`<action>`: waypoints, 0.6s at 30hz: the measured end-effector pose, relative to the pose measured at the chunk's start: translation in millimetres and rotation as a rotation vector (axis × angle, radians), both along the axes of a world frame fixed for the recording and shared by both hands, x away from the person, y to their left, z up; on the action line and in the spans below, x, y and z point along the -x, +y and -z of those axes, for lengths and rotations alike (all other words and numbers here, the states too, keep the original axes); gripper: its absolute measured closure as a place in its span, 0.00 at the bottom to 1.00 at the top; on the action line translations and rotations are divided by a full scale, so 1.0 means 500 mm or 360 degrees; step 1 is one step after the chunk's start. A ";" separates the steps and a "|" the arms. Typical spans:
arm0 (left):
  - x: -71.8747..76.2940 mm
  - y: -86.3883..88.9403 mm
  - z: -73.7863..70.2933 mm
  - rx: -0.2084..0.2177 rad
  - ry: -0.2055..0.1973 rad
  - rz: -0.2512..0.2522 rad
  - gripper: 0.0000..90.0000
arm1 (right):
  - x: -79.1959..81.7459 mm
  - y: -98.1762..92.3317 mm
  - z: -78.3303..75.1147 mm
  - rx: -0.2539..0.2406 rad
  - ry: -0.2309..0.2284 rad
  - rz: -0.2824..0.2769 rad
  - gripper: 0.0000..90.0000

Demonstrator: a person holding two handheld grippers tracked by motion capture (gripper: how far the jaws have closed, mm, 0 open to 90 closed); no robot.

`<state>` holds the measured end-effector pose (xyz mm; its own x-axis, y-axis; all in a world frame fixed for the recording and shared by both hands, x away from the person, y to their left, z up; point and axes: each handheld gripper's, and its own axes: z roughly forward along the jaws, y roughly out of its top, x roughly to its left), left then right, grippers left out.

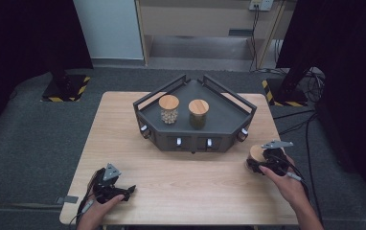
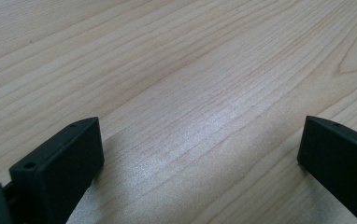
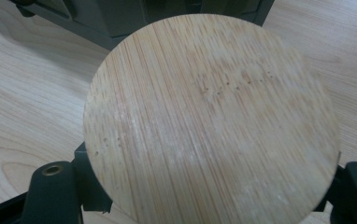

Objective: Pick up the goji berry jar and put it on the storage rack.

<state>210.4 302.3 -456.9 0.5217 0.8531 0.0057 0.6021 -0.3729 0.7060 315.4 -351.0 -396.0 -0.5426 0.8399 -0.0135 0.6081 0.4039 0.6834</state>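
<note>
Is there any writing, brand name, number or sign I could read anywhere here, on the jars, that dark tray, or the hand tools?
None can be read.
Bamboo lid in the right gripper: plain wood grain, no print.
Two jars on the dark tray: no labels visible.
Small white spots on the tray's front: too small to tell whether they bear text.
Yellow-black hazard stripes on the floor: a pattern, no words.

grey carpet floor (image 1: 23,139), black curtains (image 1: 18,33)

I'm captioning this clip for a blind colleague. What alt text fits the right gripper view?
A round wooden jar lid seen from above, with the right gripper closed on the jar from both sides at the bottom. Behind it lie a pale wooden table and the edge of a dark tray.
</note>
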 end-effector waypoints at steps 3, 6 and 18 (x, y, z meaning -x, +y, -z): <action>0.000 0.000 0.000 0.0000 0.0000 0.0000 0.00 | 0.003 0.003 -0.007 0.0008 0.0001 -0.0009 0.29; 0.000 0.000 0.000 0.0000 0.0000 0.0000 0.00 | 0.006 0.005 -0.013 0.0010 -0.0002 -0.0019 0.29; 0.000 0.000 0.000 0.0000 0.0000 0.0000 0.00 | 0.009 0.016 -0.039 0.0025 0.0002 -0.0061 0.29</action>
